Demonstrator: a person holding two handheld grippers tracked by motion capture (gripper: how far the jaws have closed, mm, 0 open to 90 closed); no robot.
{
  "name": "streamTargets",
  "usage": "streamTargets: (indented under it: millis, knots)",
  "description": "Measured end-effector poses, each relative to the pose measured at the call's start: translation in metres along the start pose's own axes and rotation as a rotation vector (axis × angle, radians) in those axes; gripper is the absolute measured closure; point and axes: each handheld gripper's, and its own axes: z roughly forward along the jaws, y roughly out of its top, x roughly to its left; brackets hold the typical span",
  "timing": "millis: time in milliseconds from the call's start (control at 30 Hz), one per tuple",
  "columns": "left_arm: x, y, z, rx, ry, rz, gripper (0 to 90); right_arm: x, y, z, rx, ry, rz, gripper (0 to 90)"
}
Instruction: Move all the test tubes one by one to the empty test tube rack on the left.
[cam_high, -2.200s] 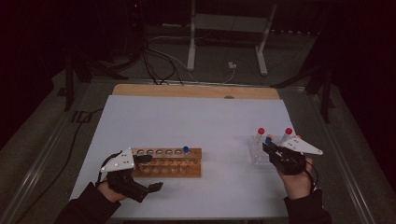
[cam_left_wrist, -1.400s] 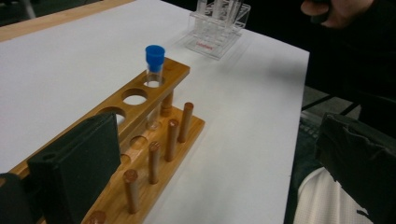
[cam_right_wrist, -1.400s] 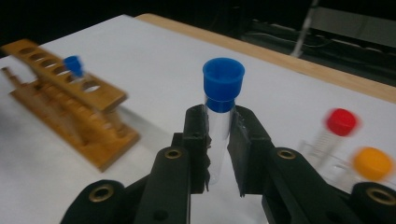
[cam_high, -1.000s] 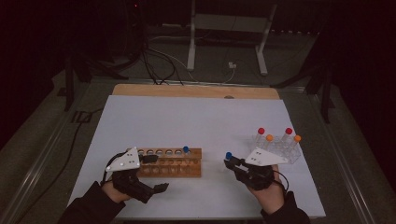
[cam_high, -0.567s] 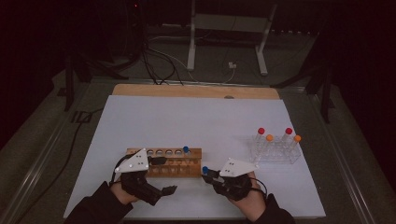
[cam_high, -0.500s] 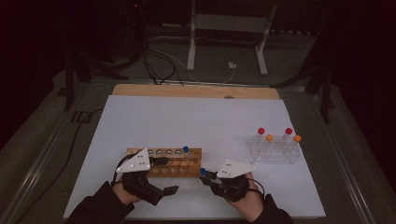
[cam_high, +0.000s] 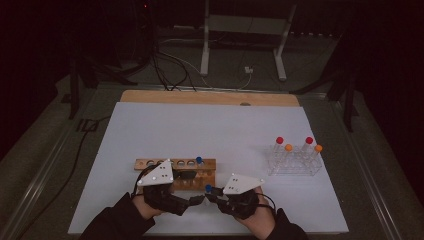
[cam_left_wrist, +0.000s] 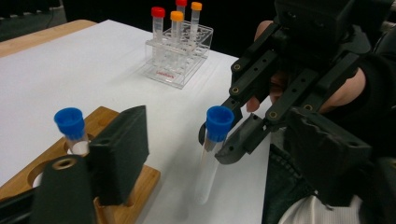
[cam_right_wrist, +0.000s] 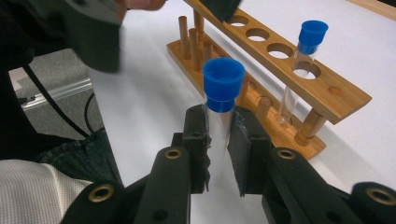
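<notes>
One upright tube (cam_right_wrist: 218, 107), blue cap uppermost

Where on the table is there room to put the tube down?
The white mat is bare behind the wooden rack, all the way to the far edge, and between that rack and the clear rack. It is crowded in front of the wooden rack, where both grippers meet around the blue-capped tube.

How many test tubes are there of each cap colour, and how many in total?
Blue caps: 2, one held tube in the right gripper, one tube in the wooden rack
Red caps: 2, in the clear rack
Orange caps: 2, in the clear rack
Total: 6
</notes>
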Motion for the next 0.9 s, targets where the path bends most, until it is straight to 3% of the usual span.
streamTargets:
  millis: [400, 633, 900]
  knots:
    - [-0.003, -0.001, 0.013, -0.003, 0.015, 0.020, 53.0, 0.002, 0.002, 0.002, 0.001, 0.011, -0.001, 76.6]
    - [-0.003, -0.003, 0.015, 0.003, 0.002, 0.029, 68.6, 0.003, 0.002, 0.002, -0.003, 0.012, -0.004, 76.6]
    - [-0.004, -0.005, 0.018, 0.012, 0.002, 0.036, 76.1, 0.002, 0.002, 0.002, 0.000, 0.013, -0.002, 76.6]
